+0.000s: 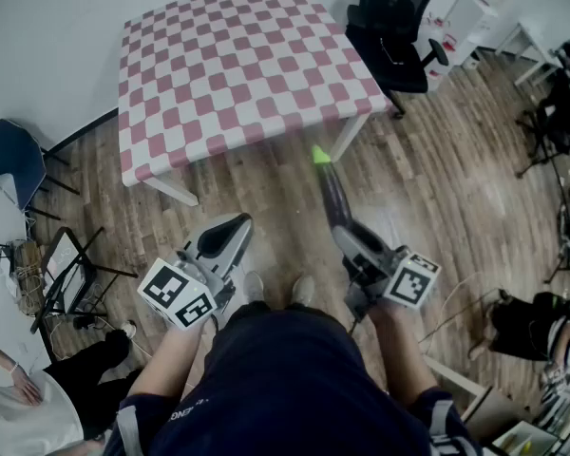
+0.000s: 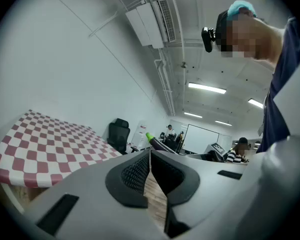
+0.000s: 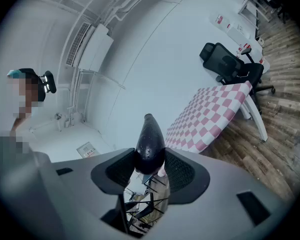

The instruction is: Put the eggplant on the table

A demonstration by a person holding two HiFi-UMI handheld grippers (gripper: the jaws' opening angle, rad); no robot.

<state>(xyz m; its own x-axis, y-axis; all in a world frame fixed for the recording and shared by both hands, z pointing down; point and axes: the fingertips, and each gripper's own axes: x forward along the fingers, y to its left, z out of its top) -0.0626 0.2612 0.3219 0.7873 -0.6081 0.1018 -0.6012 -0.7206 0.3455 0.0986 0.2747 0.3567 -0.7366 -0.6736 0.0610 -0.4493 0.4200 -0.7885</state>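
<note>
Plainly, the eggplant point(image 3: 149, 146) is slim, glossy, dark purple, green-tipped.

The table point(image 1: 237, 65) stands ahead of both grippers, with an office chair point(image 1: 391, 27) just beside its far right corner. The eggplant point(image 1: 334, 193) sits between the jaws of the right gripper point(image 1: 347, 234), short of the table's near edge. The left gripper point(image 1: 226, 231) is to its left, apart from it.

This is an open office or lab workroom — a black swivel office chair point(image 1: 389, 12) stands on a wood-plank floor point(image 1: 437, 188) at the far right of a table point(image 1: 237, 65) in a pink-checked cloth. A whiteboard point(image 2: 202, 136), ceiling strip lights point(image 2: 206, 88) and a high wall-mounted air conditioner point(image 2: 150, 21) show farther off.
</note>
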